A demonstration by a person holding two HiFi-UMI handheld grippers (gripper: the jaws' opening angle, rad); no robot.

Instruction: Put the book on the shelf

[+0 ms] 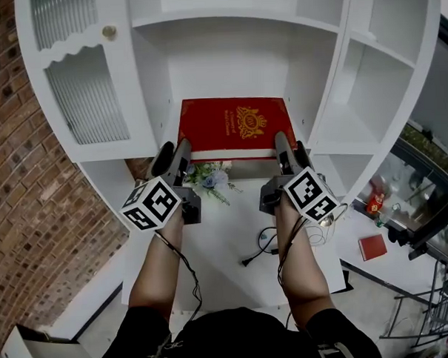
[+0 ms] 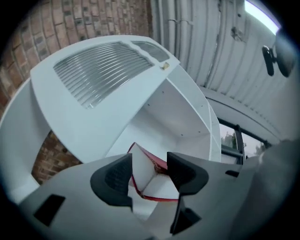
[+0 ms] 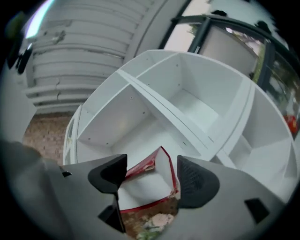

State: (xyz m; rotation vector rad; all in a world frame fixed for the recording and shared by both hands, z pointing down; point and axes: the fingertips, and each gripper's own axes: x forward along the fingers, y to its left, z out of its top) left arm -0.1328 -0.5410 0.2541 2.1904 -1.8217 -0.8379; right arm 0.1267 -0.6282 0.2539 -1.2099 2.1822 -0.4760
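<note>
A red book [image 1: 235, 126] with a gold crest lies flat in the middle compartment of the white shelf unit [image 1: 226, 63], its white page edge facing me. My left gripper [image 1: 174, 147] is at the book's near left corner. In the left gripper view that corner [image 2: 140, 164] fills the gap between the jaws of the left gripper [image 2: 150, 173], with both pads against it. My right gripper [image 1: 290, 143] is at the near right corner. In the right gripper view the book corner [image 3: 147, 187] sits between the wide jaws of the right gripper [image 3: 151, 176], and the left pad stands off it.
A bunch of artificial flowers [image 1: 213, 176] lies on the white surface just under the book's front edge. A black cable [image 1: 260, 251] trails nearer to me. A ribbed-glass cabinet door [image 1: 87, 106] is at the left and a brick wall [image 1: 15, 146] beyond it. Open side compartments are at the right.
</note>
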